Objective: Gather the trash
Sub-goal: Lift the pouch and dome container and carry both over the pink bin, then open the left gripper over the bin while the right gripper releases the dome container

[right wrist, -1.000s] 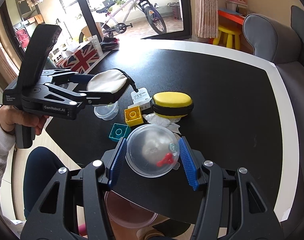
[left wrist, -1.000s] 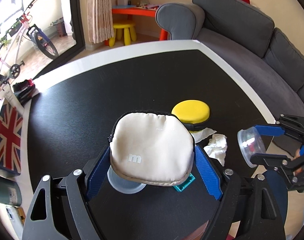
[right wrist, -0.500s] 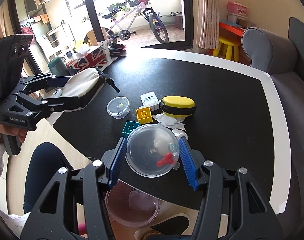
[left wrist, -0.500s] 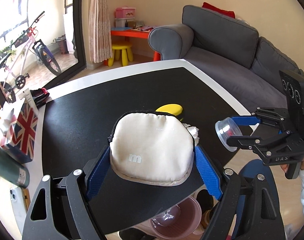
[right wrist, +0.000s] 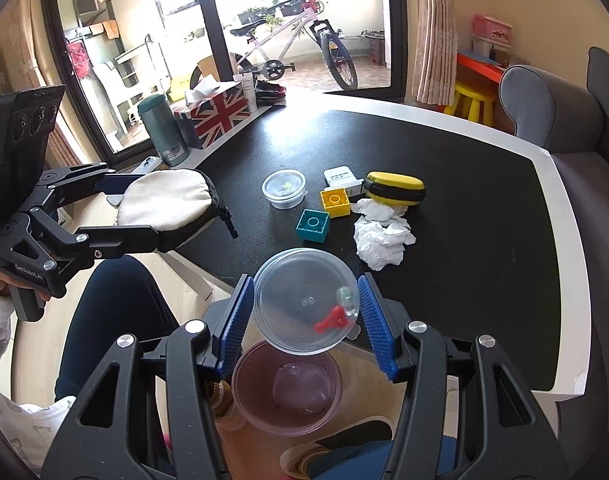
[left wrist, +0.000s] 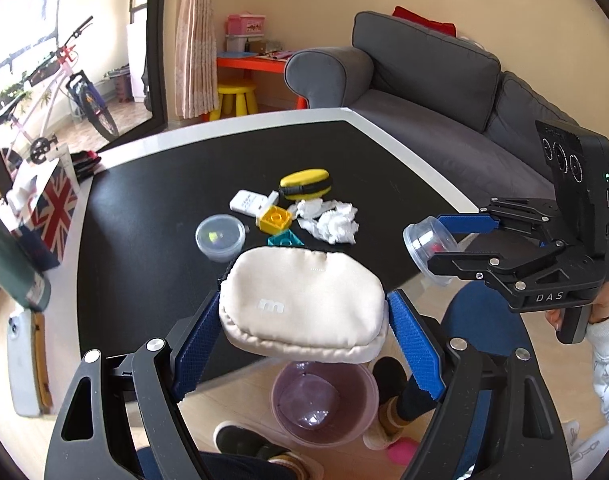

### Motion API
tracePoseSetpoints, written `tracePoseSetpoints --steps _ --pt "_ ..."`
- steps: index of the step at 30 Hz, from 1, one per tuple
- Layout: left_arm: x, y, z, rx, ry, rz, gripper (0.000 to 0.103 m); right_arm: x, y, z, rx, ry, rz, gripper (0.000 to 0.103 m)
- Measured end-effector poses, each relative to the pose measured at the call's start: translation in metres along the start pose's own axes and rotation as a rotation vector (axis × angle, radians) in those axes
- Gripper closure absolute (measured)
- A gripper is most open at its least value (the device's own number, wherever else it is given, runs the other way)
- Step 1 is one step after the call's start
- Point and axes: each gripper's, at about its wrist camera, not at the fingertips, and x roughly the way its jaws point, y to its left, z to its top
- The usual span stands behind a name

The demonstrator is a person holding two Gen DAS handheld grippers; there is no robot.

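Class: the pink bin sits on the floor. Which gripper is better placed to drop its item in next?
Right. The right gripper holds the clear container directly above the bin.

**Q:** Which items did you log along the left border of the table [right wrist: 424, 148]?

**A:** I logged a Union Jack tissue box [right wrist: 216, 116]. A green flask [right wrist: 163, 130] stood upright just beside it. A white phone [right wrist: 146, 166] lay flat near the flask.

**Q:** What did you log beyond the table?

**A:** A grey sofa [left wrist: 444, 80] ran along the right side, with a red cushion [left wrist: 422, 24] on its backrest. An orange desk [left wrist: 256, 63] stood at the wall and carried a pink box [left wrist: 246, 24]. A yellow stool [left wrist: 234, 98] stood in front of the desk, near a curtain [left wrist: 194, 40]. A bicycle [right wrist: 288, 48] was parked behind the glass door.
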Motion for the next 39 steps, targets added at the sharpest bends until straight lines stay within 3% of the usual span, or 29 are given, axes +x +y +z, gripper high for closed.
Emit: tracePoseSetpoints --steps 9,19,22,23,39 --pt "0.012 -0.003 -0.039 -0.042 0.048 -0.025 0.024 0.023 0.013 -0.035 0.017 0.087 0.052 0.049" --pt "0.018 -0.007 -0.052 -0.062 0.074 -0.043 0.024 0.047 0.026 -0.059 0.017 0.172 0.119 0.048" --pt "0.019 -0.006 -0.053 -0.063 0.077 -0.044 0.024 0.049 0.023 -0.058 0.030 0.168 0.121 0.019" --pt "0.019 -0.007 -0.052 -0.061 0.078 -0.045 0.024 0.049 0.022 -0.057 0.035 0.163 0.123 0.015" --pt "0.032 -0.017 -0.056 -0.026 0.135 -0.087 0.023 0.028 0.002 -0.044 0.091 0.114 0.052 0.009"
